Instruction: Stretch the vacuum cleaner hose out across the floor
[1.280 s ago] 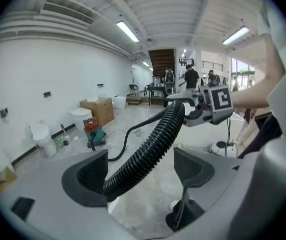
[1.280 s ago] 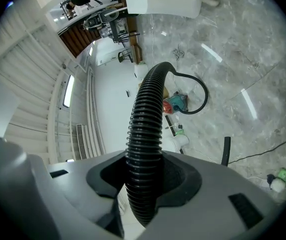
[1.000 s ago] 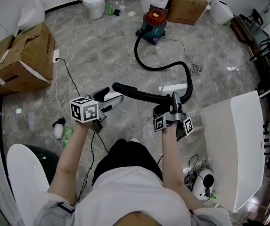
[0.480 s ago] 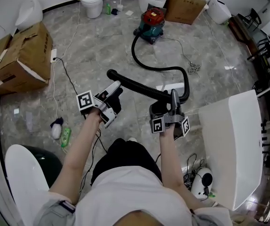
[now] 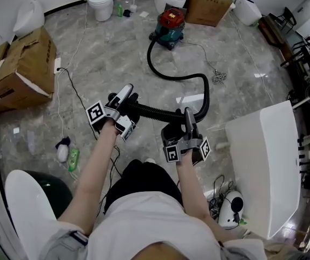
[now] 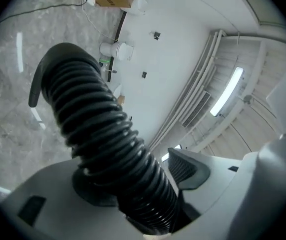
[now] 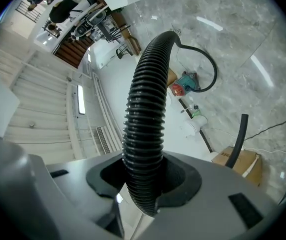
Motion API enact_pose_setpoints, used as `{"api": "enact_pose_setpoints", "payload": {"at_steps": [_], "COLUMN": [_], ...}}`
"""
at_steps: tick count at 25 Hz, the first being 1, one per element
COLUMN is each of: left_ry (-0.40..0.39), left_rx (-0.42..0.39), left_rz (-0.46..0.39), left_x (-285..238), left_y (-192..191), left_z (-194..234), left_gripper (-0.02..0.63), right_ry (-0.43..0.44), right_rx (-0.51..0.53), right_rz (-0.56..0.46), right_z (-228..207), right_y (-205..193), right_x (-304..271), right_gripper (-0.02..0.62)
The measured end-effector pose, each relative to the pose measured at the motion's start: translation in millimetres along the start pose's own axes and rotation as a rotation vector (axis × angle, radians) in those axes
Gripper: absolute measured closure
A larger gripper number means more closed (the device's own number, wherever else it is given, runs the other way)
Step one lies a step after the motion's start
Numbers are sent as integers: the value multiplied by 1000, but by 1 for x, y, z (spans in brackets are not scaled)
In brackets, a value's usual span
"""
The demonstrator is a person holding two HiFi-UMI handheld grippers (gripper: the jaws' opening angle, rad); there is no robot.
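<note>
My left gripper (image 6: 143, 179) has just been closing its jaws, yet they are not clenched. The black ribbed hose (image 6: 98, 129) lies between them and rests against one pad, and a slit of light shows between the hose and the other pad (image 6: 187, 168), so I hold nothing firmly on that side. My right gripper (image 7: 145, 180) is clamped on the same hose, both pads pressed into the ribs, and the hose rises straight out of the grip.

In the head view the two grippers sit side by side above the grey marble floor (image 5: 111, 58), the left one just behind the hose's free end and the right one further along it. The stretch between them runs nearly straight and is lifted off the floor. Past my right gripper the hose curls round in a loop, sweeps back to the left and ends at the red-topped vacuum cleaner (image 5: 170, 23), which stands well apart near the far wall. A torn cardboard box (image 5: 17, 72) sits off to the left.
</note>
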State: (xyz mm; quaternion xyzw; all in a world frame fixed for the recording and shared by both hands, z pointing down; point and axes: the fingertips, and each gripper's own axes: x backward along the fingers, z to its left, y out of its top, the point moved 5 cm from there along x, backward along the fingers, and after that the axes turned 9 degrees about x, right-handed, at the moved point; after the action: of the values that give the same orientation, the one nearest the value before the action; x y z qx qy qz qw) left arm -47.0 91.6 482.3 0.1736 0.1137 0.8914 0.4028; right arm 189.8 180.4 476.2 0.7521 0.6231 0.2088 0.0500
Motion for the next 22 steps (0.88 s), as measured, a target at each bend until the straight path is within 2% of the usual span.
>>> {"api": "enact_pose_setpoints", "payload": {"at_steps": [1, 2, 8, 13, 18, 22], "left_ry": [-1, -4, -70, -118, -173, -166], "left_rx": [-6, -13, -51, -103, -114, -181], "left_rz": [-4, -7, -32, -41, -33, -7], "left_x": [0, 0, -6, -9, -13, -16], "left_y": [0, 1, 3, 4, 0, -2], "left_z": [-2, -3, -17, -28, -36, -42], "left_gripper": [327, 362, 414, 454, 499, 502], "right_ry": [1, 2, -3, -20, -117, -148], "right_rx": [-6, -11, -25, -115, -107, -98], "right_rz": [-1, -4, -11, -71, -71, -63], "right_z": [-1, -2, -10, -25, -36, -45], "right_y": [1, 2, 5, 10, 12, 10], "right_x": [2, 3, 1, 5, 9, 12], "right_gripper": [426, 426, 425, 425, 423, 416]}}
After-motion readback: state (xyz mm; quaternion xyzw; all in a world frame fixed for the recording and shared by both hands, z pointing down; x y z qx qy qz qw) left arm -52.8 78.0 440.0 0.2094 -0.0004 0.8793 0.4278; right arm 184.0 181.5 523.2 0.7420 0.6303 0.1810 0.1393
